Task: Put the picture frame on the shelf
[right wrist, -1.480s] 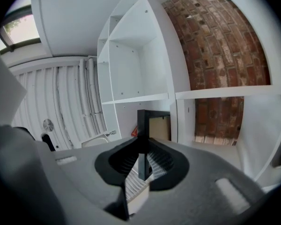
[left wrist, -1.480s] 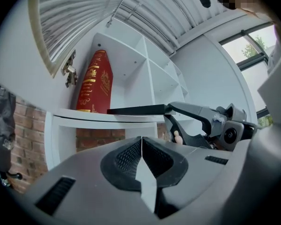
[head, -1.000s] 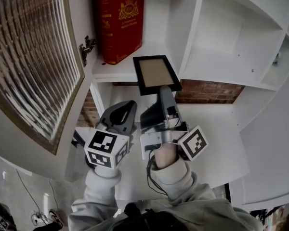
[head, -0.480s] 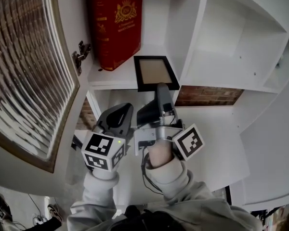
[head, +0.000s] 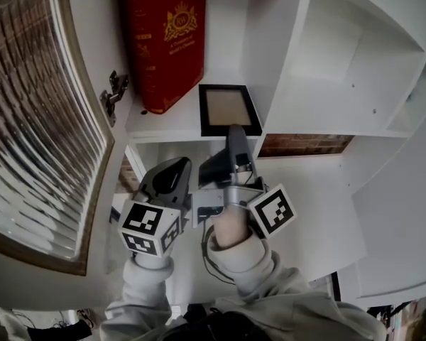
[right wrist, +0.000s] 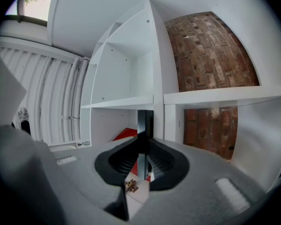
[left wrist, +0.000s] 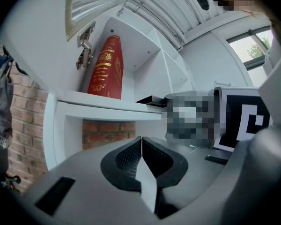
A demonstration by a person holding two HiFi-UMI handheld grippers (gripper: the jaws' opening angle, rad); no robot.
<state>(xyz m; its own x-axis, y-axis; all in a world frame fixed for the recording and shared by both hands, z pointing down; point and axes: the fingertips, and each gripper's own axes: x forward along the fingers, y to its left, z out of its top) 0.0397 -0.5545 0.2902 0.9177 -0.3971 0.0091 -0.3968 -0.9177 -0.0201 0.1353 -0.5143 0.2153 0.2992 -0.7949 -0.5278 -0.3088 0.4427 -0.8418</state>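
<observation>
**Entry 1, head view.** The picture frame lies face up, low over the front of the shelf. It sits between the red book and the white divider. My right gripper is clamped on its near edge. My left gripper hangs below the shelf, apart from everything.
Hazard: the frame's near edge sits at the shelf lip, so letting go here could tip it off the front.

**Entry 2, left gripper view.** The jaws are pressed together with nothing between them. The frame shows as a thin dark slab jutting past the shelf edge. I cannot tell whether it touches the board.
Hazard: this gripper is not placed to catch a fall.

**Entry 3, right gripper view.** The jaws are pinching the frame, seen edge-on as a dark strip.
Hazard: the grip is narrow and on one edge, so the frame could pivot. Pushing in crooked could knock the book or jam the frame against the divider.
</observation>
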